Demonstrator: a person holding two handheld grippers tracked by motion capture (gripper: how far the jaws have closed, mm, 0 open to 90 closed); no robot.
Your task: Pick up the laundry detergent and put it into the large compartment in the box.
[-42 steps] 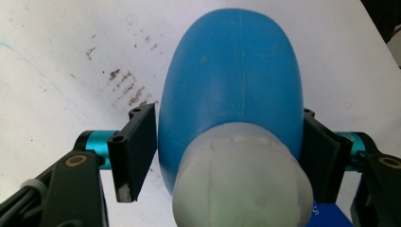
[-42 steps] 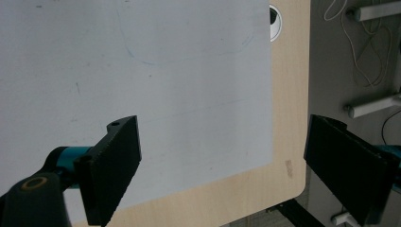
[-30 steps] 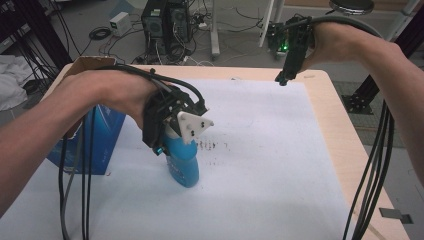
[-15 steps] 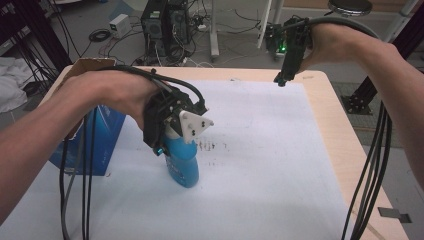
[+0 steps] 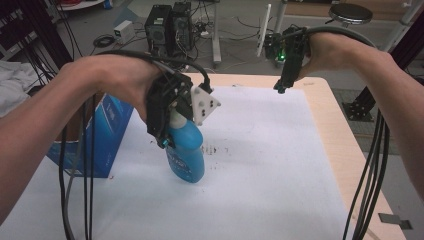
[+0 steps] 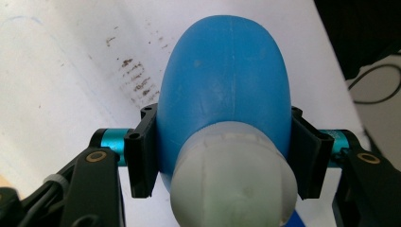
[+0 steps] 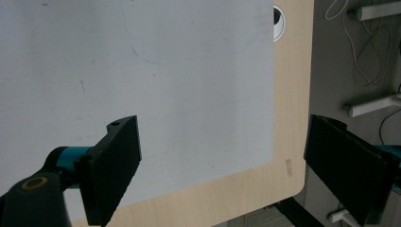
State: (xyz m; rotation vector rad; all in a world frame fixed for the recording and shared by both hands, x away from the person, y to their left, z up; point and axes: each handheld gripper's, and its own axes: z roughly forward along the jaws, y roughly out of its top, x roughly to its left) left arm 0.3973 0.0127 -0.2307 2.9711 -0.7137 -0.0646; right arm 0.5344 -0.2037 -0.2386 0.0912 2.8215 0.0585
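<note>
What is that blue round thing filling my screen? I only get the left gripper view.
Observer: It's a blue bottle with a pale cap. In the high view it is upright, with the left gripper clamped on it near the top.

Operator: Is anything standing beside it?

Observer: Yes, a blue box stands by the near left edge of the white sheet, under the person's left forearm.

Operator: And the other hand?

Observer: The right gripper is held up over the far right corner of the table. Its own view shows the jaws wide apart with nothing between them.
</note>
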